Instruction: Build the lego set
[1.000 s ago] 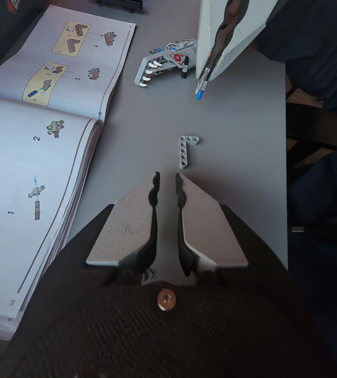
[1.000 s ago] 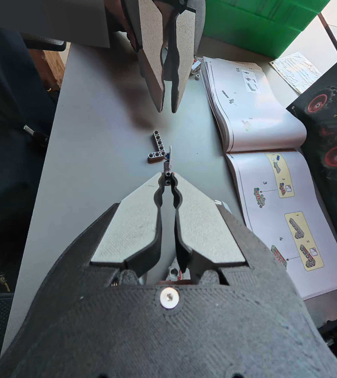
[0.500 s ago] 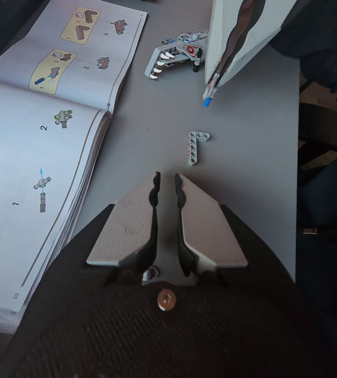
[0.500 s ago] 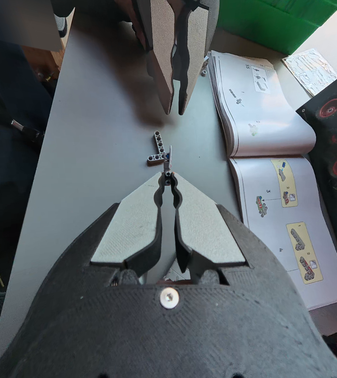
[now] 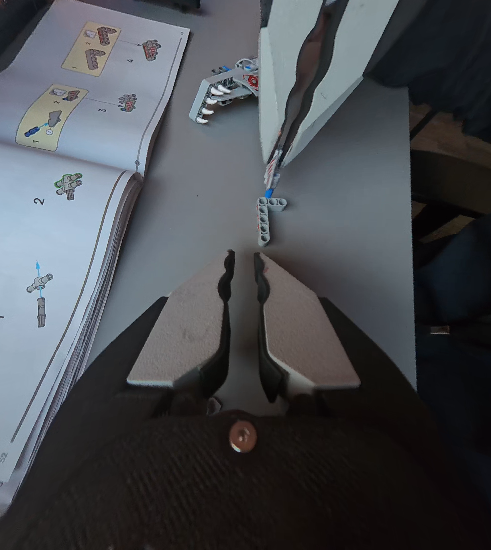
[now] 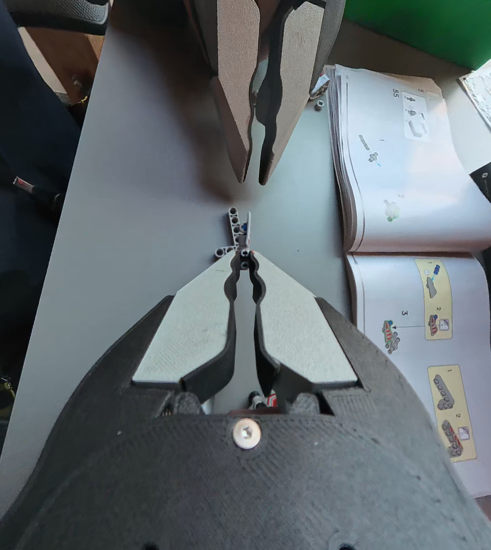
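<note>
A grey L-shaped beam [image 5: 263, 220] lies flat on the grey table [image 5: 196, 214]. My left gripper [image 5: 243, 254] sits just short of the beam's long end, jaws slightly apart and empty. My right gripper [image 6: 244, 253] is shut on a small grey piece with a red sticker and a blue pin [image 6: 246, 233]. In the left wrist view that piece [image 5: 271, 175] points its blue pin at the beam's corner; I cannot tell whether they touch. The beam [image 6: 234, 223] lies just left of the held piece. The left gripper [image 6: 250, 180] hangs beyond it.
An open instruction booklet [image 5: 45, 238] lies along one side of the table [image 6: 402, 193]. A built grey jaw with white teeth [image 5: 217, 95] sits behind the right gripper [image 5: 280, 154]. A small dark piece [image 6: 319, 104], a green box [image 6: 431, 26] and the table edge [image 5: 411, 238] are nearby. The left gripper's tips are roughly 6 cm from the right gripper's.
The right gripper has carried its piece down and toward the L-shaped beam, so the blue pin now sits at the beam's corner. The left gripper has edged closer to the beam.
</note>
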Tool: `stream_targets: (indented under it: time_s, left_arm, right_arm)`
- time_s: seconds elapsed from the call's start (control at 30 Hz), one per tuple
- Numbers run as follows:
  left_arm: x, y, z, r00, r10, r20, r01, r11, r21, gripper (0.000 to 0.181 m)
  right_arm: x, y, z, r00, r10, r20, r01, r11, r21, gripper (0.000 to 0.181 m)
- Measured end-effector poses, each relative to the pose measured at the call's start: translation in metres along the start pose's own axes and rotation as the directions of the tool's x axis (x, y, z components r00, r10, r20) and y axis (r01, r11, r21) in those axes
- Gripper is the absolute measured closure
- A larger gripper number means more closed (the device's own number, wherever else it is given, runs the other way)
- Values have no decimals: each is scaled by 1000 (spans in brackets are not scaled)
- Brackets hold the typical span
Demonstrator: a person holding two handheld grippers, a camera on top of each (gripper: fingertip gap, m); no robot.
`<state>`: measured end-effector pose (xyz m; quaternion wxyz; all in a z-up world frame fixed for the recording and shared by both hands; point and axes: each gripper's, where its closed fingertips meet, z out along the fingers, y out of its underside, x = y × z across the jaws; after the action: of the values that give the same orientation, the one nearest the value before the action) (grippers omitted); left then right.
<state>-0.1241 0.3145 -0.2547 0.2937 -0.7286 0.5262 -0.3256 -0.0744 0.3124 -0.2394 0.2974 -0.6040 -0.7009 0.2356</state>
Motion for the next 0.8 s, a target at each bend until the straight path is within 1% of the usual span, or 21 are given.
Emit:
stream_targets:
  time_s: [0.23,0.4,0.5,0.8]
  left_arm:
    - [11,-4,1,998,31,-49,-30,999,22,171]
    - [14,-5,2,997,47,-54,-46,999,21,171]
    - [15,-8,4,997,43,-63,-41,999,33,171]
    - [18,-12,11,997,56,-59,-54,998,34,172]
  right_arm:
    - [-3,-5,10,996,-66,53,72,992,-108,179]
    - [-4,-3,15,994,-69,88,82,984,-157,179]
    - [-2,-2,16,994,-77,79,89,982,-166,179]
    - [-4,-3,16,990,-81,113,103,974,-203,179]
